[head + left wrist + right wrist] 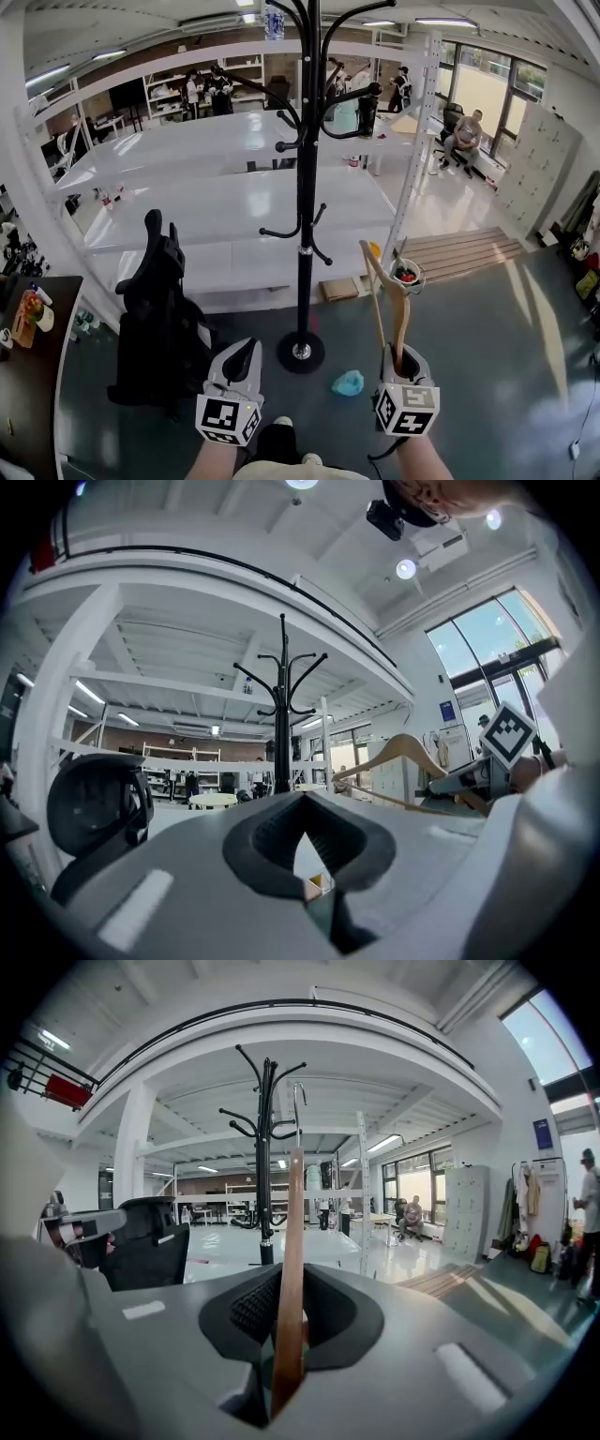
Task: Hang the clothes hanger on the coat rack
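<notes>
While 1 rack [305, 187] stands, right claw [402, 364] grips 1 hanger [400, 323].

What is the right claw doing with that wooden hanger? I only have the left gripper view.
Observer: The right gripper view shows the right claw shut on the wooden hanger, seen edge-on with its metal hook uppermost.
Operator: Where does the rack meet the floor?
Observer: In the head view the coat rack has its round base on the dark floor, ahead and left of that claw.
Operator: Anything lying near it?
Observer: A small teal thing lies just right of the base, apart from it.
</notes>
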